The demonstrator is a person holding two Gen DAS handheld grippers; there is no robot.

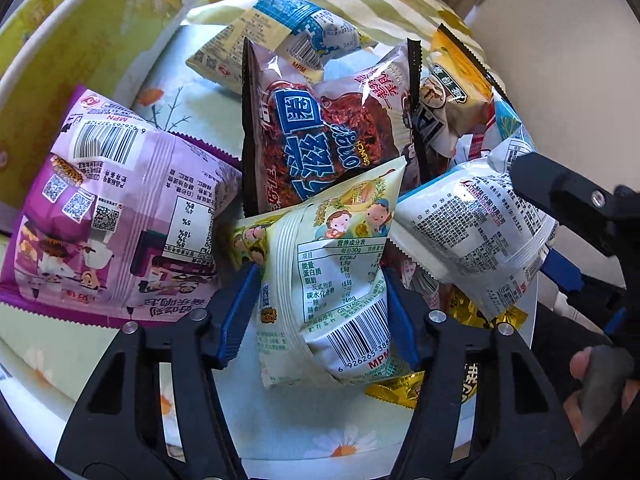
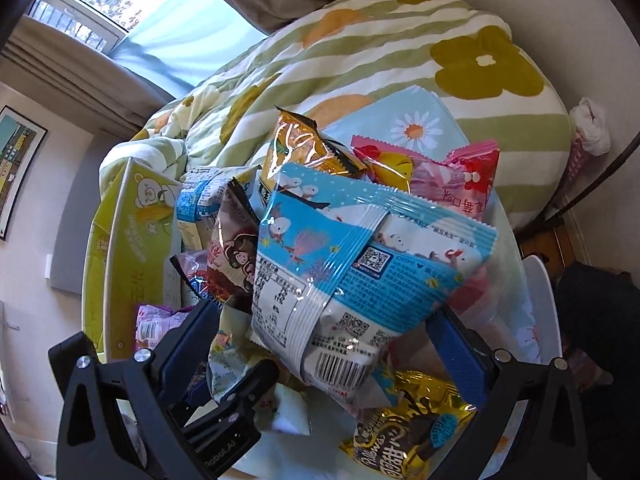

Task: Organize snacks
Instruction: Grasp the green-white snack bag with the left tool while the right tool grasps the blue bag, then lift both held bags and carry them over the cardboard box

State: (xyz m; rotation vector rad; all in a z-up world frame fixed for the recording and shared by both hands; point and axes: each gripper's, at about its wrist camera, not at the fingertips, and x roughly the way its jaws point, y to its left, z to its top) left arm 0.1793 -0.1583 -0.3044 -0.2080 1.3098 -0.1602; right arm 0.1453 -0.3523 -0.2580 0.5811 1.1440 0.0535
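A heap of snack packets lies on a floral tray (image 1: 280, 428). My left gripper (image 1: 320, 300) is shut on a pale green-white packet (image 1: 340, 280) with cartoon children, its blue pads pressing both sides. My right gripper (image 2: 324, 320) straddles a blue-and-white packet (image 2: 360, 264); its jaws stand wide and I cannot tell if they touch the packet. That packet and the right gripper (image 1: 560, 216) also show at the right of the left wrist view. A purple packet (image 1: 120, 208) lies left, a dark red-brown one (image 1: 328, 128) in the middle.
A yellow-green carton (image 2: 132, 248) stands at the tray's left. Orange (image 2: 304, 148), pink (image 2: 456, 176) and gold (image 2: 416, 424) packets lie around. A striped flowered quilt (image 2: 400, 40) lies behind; a window is at the far left.
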